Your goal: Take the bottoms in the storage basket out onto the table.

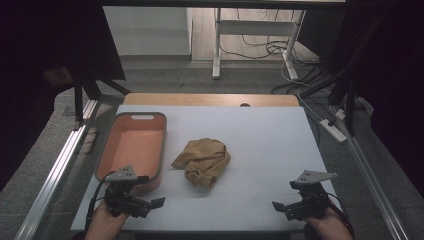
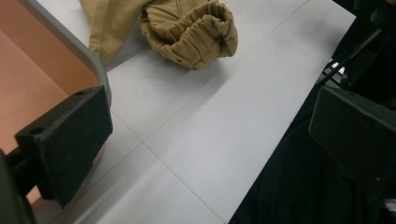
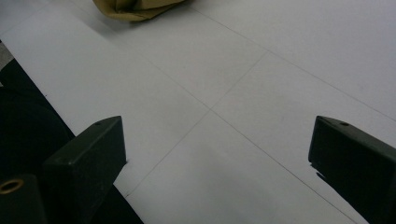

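White table (image 1: 260,130), faint seam lines, wooden edge at far side. Grey floor beyond; white desk legs (image 1: 218,45) and loose cables (image 1: 265,49) at back, power strip (image 1: 334,130) on the floor to the right. One orange bin (image 1: 134,150), grey-rimmed, on the table's left. One crumpled tan cloth (image 1: 202,161) mid-table, just right of bin, apart from it. Two grippers at near edge: left gripper (image 1: 150,204) beside bin's near corner, jaws wide, empty; right gripper (image 1: 285,207) jaws wide, empty.

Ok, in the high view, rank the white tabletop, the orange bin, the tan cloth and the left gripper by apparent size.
1. White tabletop, by far the largest.
2. Orange bin.
3. Tan cloth, crumpled.
4. Left gripper, though it sits nearer the camera, so its rank below the cloth is less sure.
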